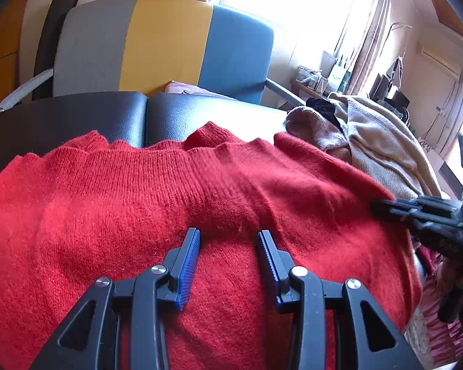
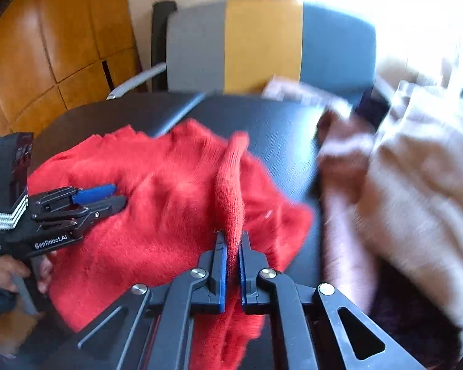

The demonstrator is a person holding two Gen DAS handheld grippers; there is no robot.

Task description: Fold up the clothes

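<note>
In the left wrist view the red knitted sweater (image 1: pixel 169 203) fills the frame from the left edge almost to the right, its ribbed far edge running across the middle, with a strip of bare black padded table (image 1: pixel 77 117) showing beyond it at upper left. The left gripper (image 1: pixel 228 237) rests on the sweater at lower centre with its jaws standing apart; the blue pads (image 1: pixel 189 265) press nothing between them. To the right, a heap of beige clothes (image 1: pixel 379 151) lies against the sweater's right edge, and the right gripper (image 1: pixel 385 208) comes in from the right border at that edge.

In the right wrist view, which is blurred, the left gripper (image 2: pixel 108 197) lies at the left on the sweater (image 2: pixel 145 215), held by a hand (image 2: pixel 21 273) at the lower left. At lower centre the right gripper (image 2: pixel 231 240) is clamped on a raised fold of red knit that stands up between its jaws. Right of the sweater a band of bare black table (image 2: pixel 281 141) stays open, then the beige clothes (image 2: pixel 416 191) crowd the right side.

Behind the table stands a chair (image 1: pixel 166 43) with grey, yellow and blue panels; wooden panelling (image 2: pixel 46 49) is at upper left, a bright window (image 1: pixel 293 6) at upper right.
</note>
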